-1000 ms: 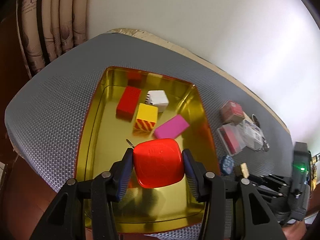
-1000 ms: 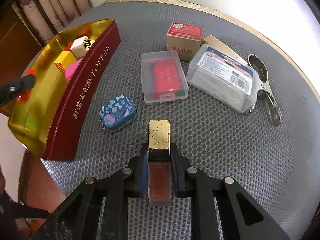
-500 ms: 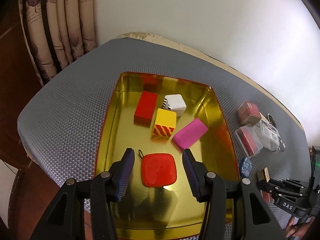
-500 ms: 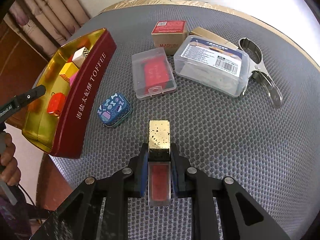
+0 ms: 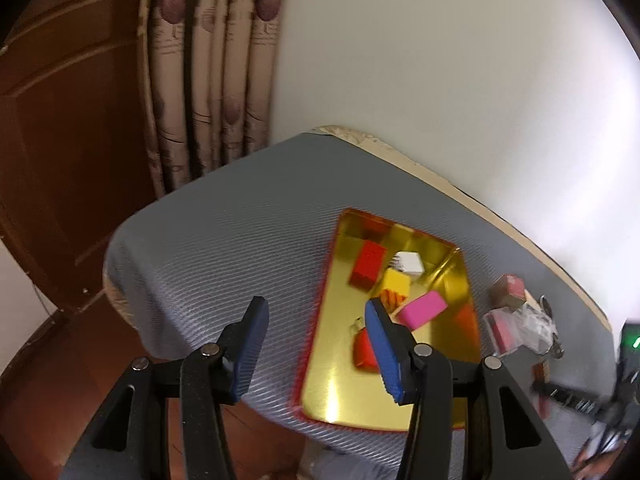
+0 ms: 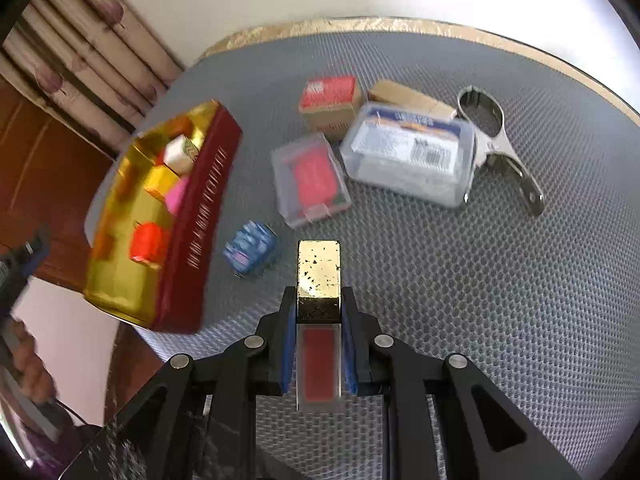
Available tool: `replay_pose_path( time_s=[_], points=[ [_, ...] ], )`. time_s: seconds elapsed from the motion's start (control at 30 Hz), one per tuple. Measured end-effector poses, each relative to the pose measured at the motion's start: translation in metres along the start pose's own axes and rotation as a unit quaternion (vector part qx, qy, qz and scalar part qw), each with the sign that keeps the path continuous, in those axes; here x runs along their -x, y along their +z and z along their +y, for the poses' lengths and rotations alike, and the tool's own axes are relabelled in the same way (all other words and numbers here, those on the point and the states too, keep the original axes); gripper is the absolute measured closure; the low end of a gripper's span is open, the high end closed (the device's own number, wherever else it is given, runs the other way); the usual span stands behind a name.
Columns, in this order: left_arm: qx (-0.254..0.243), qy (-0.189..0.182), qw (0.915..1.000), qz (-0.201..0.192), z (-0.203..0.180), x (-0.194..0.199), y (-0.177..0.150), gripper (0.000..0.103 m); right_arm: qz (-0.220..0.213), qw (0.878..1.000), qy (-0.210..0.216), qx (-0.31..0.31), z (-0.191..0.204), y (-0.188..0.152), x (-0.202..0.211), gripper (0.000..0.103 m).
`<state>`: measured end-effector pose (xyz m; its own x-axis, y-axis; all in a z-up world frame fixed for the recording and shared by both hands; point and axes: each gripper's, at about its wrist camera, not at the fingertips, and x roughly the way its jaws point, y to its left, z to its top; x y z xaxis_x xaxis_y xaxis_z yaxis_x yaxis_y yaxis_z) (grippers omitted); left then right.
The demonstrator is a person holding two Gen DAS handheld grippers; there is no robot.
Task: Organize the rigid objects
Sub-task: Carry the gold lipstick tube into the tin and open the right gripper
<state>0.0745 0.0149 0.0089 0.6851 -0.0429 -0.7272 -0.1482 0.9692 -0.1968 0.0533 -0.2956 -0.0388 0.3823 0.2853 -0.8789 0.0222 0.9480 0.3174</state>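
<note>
Lipstick (image 6: 319,300) clamped in right claw (image 6: 319,344), right view only; left claw (image 5: 316,350) agape, empty, beside tin (image 5: 400,392).

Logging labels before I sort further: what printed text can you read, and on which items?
Nothing legible; motion blur throughout.
Tin side: pale lettering, unreadable.
Clear box label: print and barcode, too blurred.
Red-topped carton: white mark, unreadable.

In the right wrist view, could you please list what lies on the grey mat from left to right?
Gold-lined red toffee tin → small blue patterned tin → clear plastic case with red insert → clear labelled plastic box → shiny metal clamp.
</note>
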Motion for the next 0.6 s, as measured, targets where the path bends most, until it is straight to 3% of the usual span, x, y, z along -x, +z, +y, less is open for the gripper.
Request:
replay_pose_path(
  time_s=[0.13,0.27,0.43,0.6],
  points=[
    [0.002,0.020,0.9998,-0.002,0.012,0.002,-0.007,0.051,-0.011,0.999,0.031,0.014,0.020,0.014,0.024,0.085],
    [0.026,0.019,0.9992,0.022,0.024,-0.011,-0.010,0.051,-0.010,0.996,0.069,0.050,0.077,0.029,0.033,0.085],
    [0.032,0.028,0.9985,0.036,0.029,-0.022,-0.014,0.051,0.021,0.990,0.110,0.083,0.141,0.052,0.001,0.085],
    [0.025,0.040,0.9986,0.024,0.027,-0.023,-0.012,0.051,0.057,0.987,0.132,0.079,0.184,0.066,-0.053,0.085]
  ],
)
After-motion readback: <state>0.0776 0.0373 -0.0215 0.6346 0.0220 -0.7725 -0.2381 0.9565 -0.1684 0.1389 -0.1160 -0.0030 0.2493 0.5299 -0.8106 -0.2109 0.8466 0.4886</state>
